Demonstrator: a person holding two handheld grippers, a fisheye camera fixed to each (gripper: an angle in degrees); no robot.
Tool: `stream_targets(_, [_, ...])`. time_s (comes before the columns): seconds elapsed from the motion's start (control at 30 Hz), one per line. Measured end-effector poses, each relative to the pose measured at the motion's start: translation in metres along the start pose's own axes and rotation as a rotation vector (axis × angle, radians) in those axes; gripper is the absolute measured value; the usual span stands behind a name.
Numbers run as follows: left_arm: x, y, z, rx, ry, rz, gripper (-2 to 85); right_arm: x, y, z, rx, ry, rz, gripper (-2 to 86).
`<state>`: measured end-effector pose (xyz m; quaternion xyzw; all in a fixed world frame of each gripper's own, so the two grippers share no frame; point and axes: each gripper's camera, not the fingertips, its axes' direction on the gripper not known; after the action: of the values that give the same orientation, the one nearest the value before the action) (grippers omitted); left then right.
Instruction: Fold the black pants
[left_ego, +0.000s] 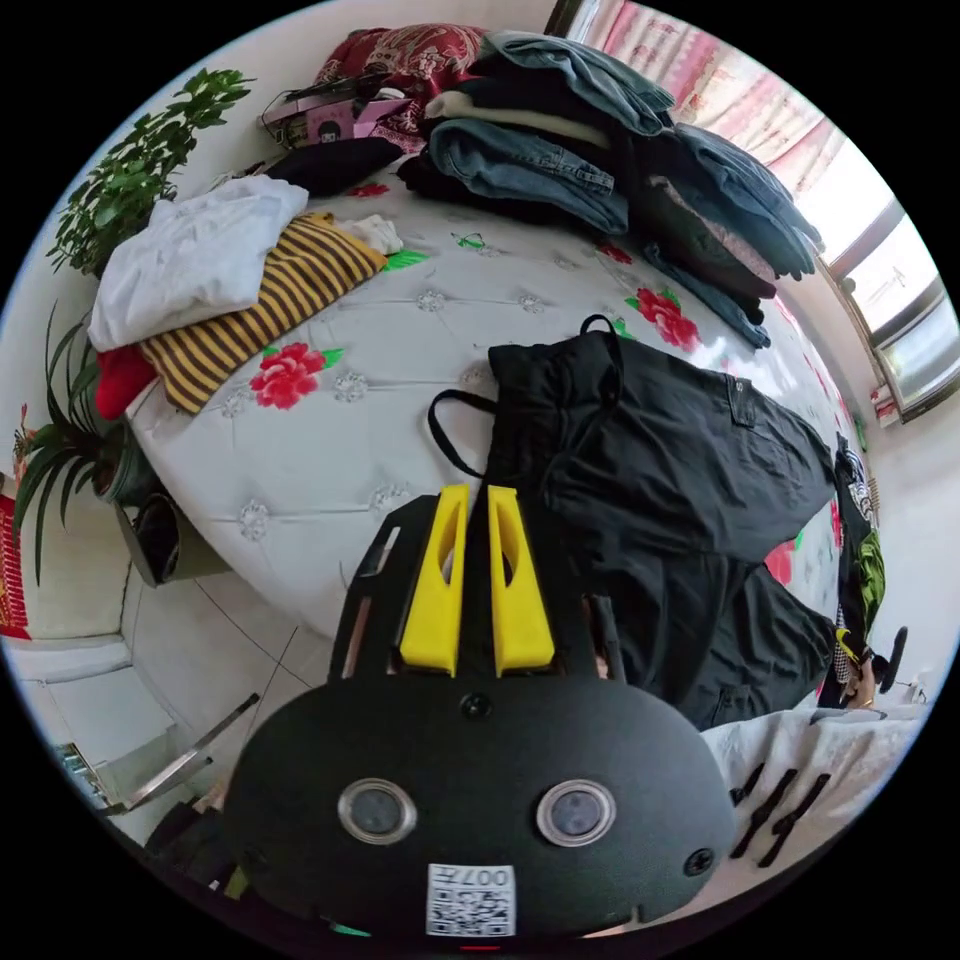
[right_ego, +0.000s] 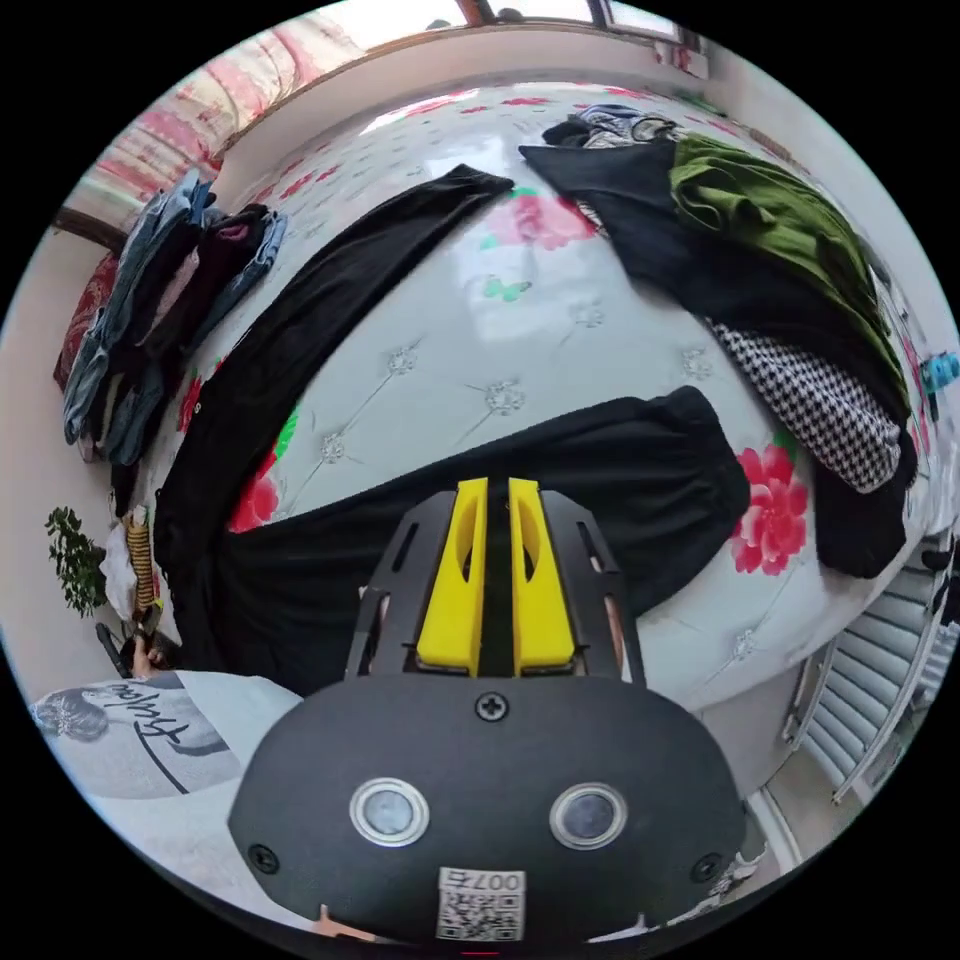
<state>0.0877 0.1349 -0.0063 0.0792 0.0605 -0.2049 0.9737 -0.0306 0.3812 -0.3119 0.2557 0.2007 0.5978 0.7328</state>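
The black pants lie spread on a white flowered bed, waist and drawstring loop toward my left gripper. Its yellow jaws stand close together at the waistband's edge, just above the cloth. In the right gripper view the two legs splay in a V: one leg runs off to the far side and the other leg lies across in front. My right gripper hovers over that nearer leg with its jaws nearly touching. No lifted cloth shows between either pair.
A stack of folded jeans and dark clothes sits at the bed's far end. A striped top and white garment lie beside it, by potted plants. Green and houndstooth clothes cover the other end.
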Motion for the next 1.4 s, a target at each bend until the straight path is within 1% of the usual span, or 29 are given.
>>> stream_targets(0.07, [-0.003,0.028,-0.012,-0.009,-0.043,-0.015,4.1,0.049,0.017,-0.017,0.057,0.032,0.159,2.0])
stream_targets(0.13, [-0.005,0.057,-0.024,-0.020,-0.119,-0.019,4.9,0.081,0.031,-0.024,0.082,0.048,0.261,2.5])
stream_targets(0.2, [-0.009,0.072,-0.027,-0.045,-0.152,-0.051,6.1,0.107,0.043,-0.025,0.100,0.034,0.338,2.8])
stream_targets(0.27, [-0.017,0.079,-0.023,-0.073,-0.111,-0.100,7.8,0.132,0.052,-0.016,0.106,-0.040,0.407,3.3])
stream_targets(0.33, [-0.024,0.081,-0.008,-0.106,-0.070,-0.156,8.3,0.141,0.051,-0.005,0.109,-0.092,0.422,3.6])
stream_targets(0.4, [-0.023,0.077,0.006,-0.129,-0.069,-0.157,6.4,0.140,0.043,0.008,0.090,-0.129,0.410,3.4])
stream_targets(0.47, [-0.017,0.069,0.007,-0.114,-0.099,-0.119,4.2,0.126,0.026,0.023,0.031,-0.138,0.356,1.9])
stream_targets(0.57, [-0.006,0.054,0.010,-0.171,-0.178,-0.062,0.4,0.102,0.004,0.023,-0.013,-0.095,0.243,0.3])
stream_targets(0.6, [-0.003,0.052,0.008,-0.190,-0.230,-0.041,-0.2,0.099,0.002,0.016,0.007,-0.079,0.228,0.2])
stream_targets(0.67, [-0.001,0.060,0.004,-0.185,-0.294,-0.025,-0.6,0.095,0.008,-0.031,0.179,-0.094,0.188,-0.1])
stream_targets(0.7, [-0.004,0.070,0.002,-0.182,-0.309,-0.033,-0.8,0.096,0.012,-0.043,0.223,-0.102,0.189,-0.1])
stream_targets(0.73, [-0.010,0.082,0.001,-0.180,-0.294,-0.063,-0.8,0.100,0.020,-0.064,0.289,-0.093,0.201,-0.1])
stream_targets(0.8, [-0.023,0.102,0.002,-0.178,-0.231,-0.125,-0.8,0.107,0.030,-0.077,0.316,-0.045,0.210,-0.1])
stream_targets(0.87, [-0.031,0.117,0.006,-0.176,-0.213,-0.159,-0.6,0.119,0.031,-0.059,0.210,-0.015,0.205,0.0])
stream_targets(0.97, [-0.041,0.123,0.013,-0.189,-0.197,-0.160,0.4,0.130,0.031,-0.030,0.104,-0.020,0.242,0.6])
stream_targets(1.1, [-0.062,0.122,-0.002,-0.192,-0.186,-0.150,2.4,0.130,0.044,-0.021,0.091,-0.028,0.252,2.1])
stream_targets(1.17, [-0.076,0.129,-0.015,-0.164,-0.155,-0.165,3.8,0.137,0.064,-0.023,0.105,-0.086,0.282,2.8])
stream_targets(1.27, [-0.109,0.151,-0.030,-0.129,-0.001,-0.240,7.1,0.155,0.097,-0.021,0.129,-0.216,0.344,3.6])
stream_targets(1.33, [-0.134,0.169,-0.024,-0.125,0.164,-0.304,10.0,0.164,0.112,-0.013,0.132,-0.256,0.370,4.1])
stream_targets(1.4, [-0.148,0.174,-0.008,-0.155,0.256,-0.350,11.2,0.168,0.119,-0.002,0.112,-0.278,0.380,4.5])
